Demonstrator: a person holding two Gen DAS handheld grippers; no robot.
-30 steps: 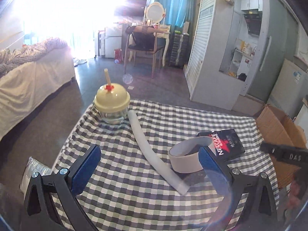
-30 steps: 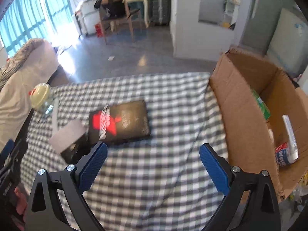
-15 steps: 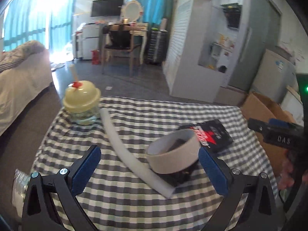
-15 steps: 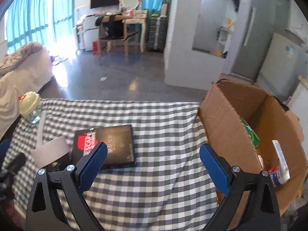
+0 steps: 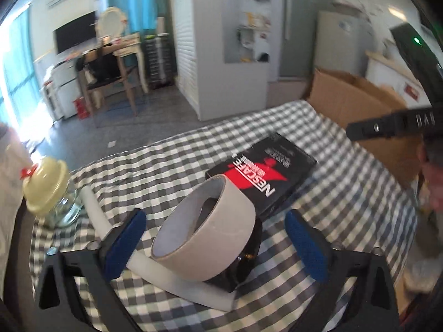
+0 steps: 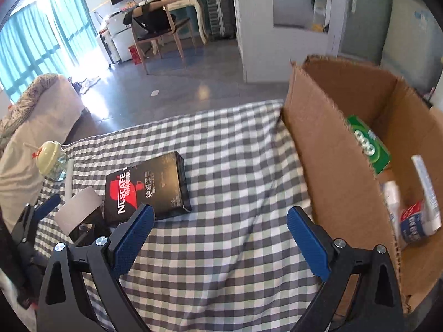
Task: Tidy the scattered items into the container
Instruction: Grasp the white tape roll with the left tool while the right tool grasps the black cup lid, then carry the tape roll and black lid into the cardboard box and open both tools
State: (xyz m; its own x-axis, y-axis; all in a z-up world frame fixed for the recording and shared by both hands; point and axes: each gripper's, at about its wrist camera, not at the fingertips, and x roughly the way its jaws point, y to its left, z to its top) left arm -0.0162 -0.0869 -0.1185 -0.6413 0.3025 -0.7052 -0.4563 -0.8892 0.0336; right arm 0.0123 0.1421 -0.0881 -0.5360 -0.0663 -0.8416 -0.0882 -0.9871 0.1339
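Observation:
My left gripper point(image 5: 214, 240) is open, its blue pads on either side of a beige tape roll point(image 5: 205, 232) that leans on a small black object point(image 5: 246, 254). A white tube point(image 5: 177, 274) lies under the roll. A black Nescafe box point(image 5: 263, 171) lies just behind it, and also shows in the right wrist view point(image 6: 146, 188). A glass jar with a cream lid point(image 5: 49, 193) stands at the left. My right gripper point(image 6: 218, 242) is open and empty above the checked cloth, left of the open cardboard box point(image 6: 332, 149).
The cardboard box holds a green packet point(image 6: 368, 146), a white tube point(image 6: 426, 191) and a small tub point(image 6: 412, 224). The checked cloth point(image 6: 235, 171) covers the table. A bed point(image 6: 36, 110) stands left; a desk and chair point(image 6: 163, 25) stand far behind.
My left gripper has moved forward and to the right, so the tape roll now sits between its fingers. My right gripper has shifted a little; the cardboard box looks nearer.

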